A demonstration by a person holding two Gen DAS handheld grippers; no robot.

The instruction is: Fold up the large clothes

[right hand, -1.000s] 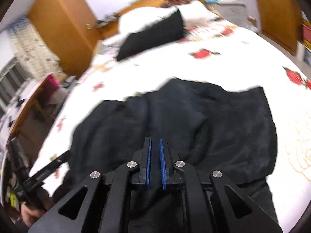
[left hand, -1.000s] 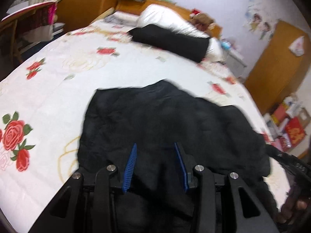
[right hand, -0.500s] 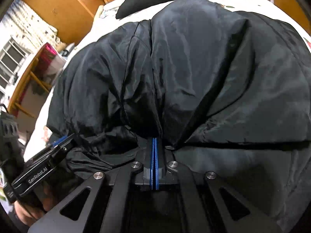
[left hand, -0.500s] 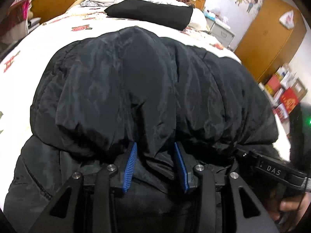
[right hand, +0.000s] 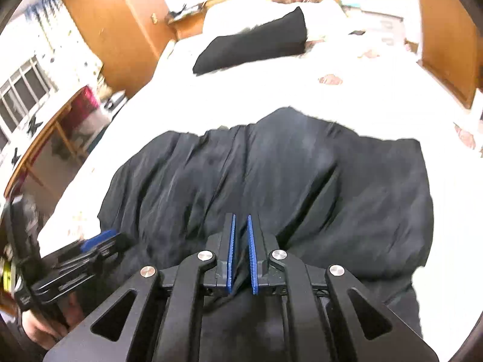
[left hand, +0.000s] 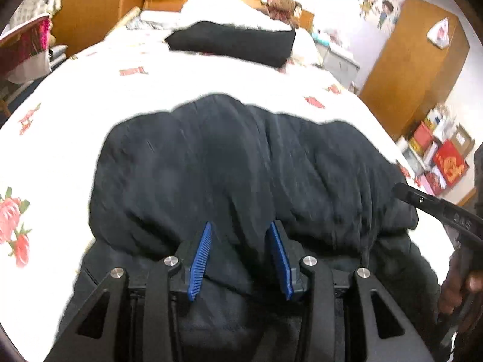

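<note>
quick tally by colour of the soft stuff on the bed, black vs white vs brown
black: 2, the jacket and the black pillow
white: 1, the white pillow behind the black one
brown: 1, the stuffed toy at the headboard
total: 4

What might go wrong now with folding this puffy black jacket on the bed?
The fingers of the right gripper have just been opening, with only a thin pinch of black jacket between them; it may slip out. The left gripper holds a thick bunch, so the fold might land uneven.
</note>
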